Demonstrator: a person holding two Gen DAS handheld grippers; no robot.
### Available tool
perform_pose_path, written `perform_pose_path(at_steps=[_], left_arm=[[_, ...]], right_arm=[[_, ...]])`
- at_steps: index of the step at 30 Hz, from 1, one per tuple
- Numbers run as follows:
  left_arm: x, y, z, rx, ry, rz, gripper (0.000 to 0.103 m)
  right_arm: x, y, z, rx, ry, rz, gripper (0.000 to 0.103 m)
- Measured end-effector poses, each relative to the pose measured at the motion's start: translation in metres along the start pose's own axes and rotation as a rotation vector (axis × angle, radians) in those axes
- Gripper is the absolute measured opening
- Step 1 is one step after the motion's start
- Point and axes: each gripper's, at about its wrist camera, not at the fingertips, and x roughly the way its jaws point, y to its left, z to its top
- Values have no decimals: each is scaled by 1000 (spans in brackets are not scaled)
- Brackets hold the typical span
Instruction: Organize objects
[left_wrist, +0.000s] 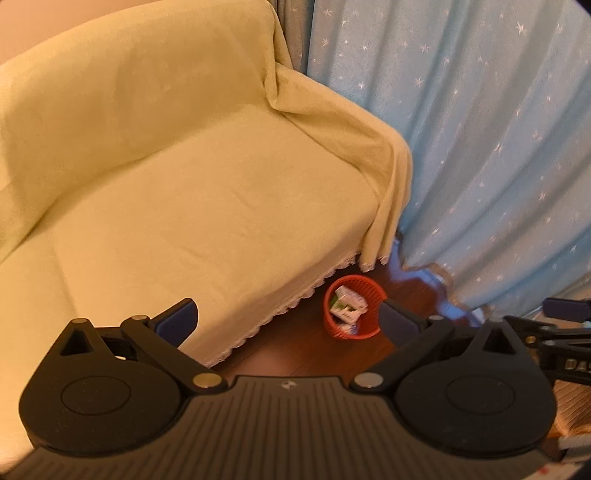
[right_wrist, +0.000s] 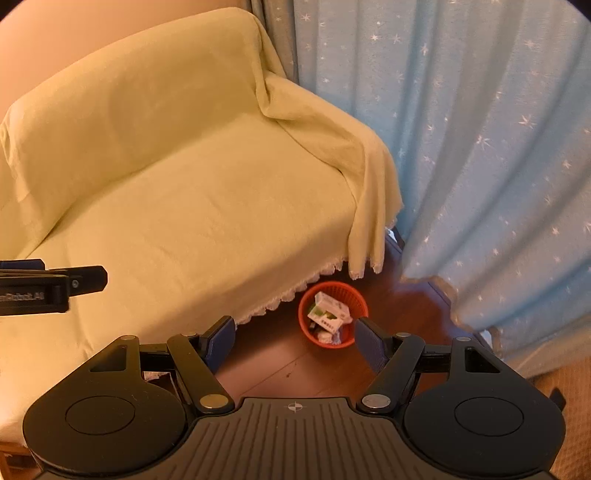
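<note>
Black plastic makes up the left gripper (left_wrist: 288, 319), seen from its own wrist camera with its two blue-padded fingers (left_wrist: 177, 319) spread wide and nothing between them. It hangs above the front edge of a sofa (left_wrist: 184, 192), which is draped in a soft pale-yellow cover with a white scalloped lace trim along the bottom. Past the sofa's corner, on a dark reddish wood floor (left_wrist: 280, 347), stands a small round red basket (left_wrist: 354, 312) of open plastic mesh. It holds several white and green boxes (left_wrist: 347, 304), tumbled at angles; the print on them is too blurred to read. A light blue curtain (left_wrist: 480, 147) sprinkled with small white stars falls in deep folds to the floor behind the basket. The right gripper (left_wrist: 565, 325) shows at the right edge as a dark bar. From the right wrist camera, the right gripper (right_wrist: 295, 338) is likewise black with ribbed blue pads (right_wrist: 369, 345), its jaws standing well apart and empty, over the floor just in front of the sofa (right_wrist: 184, 184). The basket (right_wrist: 332, 319) sits between and beyond the fingers, beside the lace hem, with the boxes (right_wrist: 327, 310) piled inside. The curtain (right_wrist: 480, 147) fills the right side, and the left gripper (right_wrist: 55, 286) juts in from the left edge above the seat.
</note>
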Motion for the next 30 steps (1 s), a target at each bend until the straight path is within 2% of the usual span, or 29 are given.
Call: perform_pose_path(at_steps=[8,19,30], left_arm=[[-16,5,-12,-13,2,18,102],[-31,-11,-15,7,-31,17,102],[-36,-17,-20,24,-28,17,102]], right_arm=[[-19,12,-15,-19,-3,9,69],[-36,5,-20,-21,-51,0,69],[-41,2,-34,-7,-37,-1,69]])
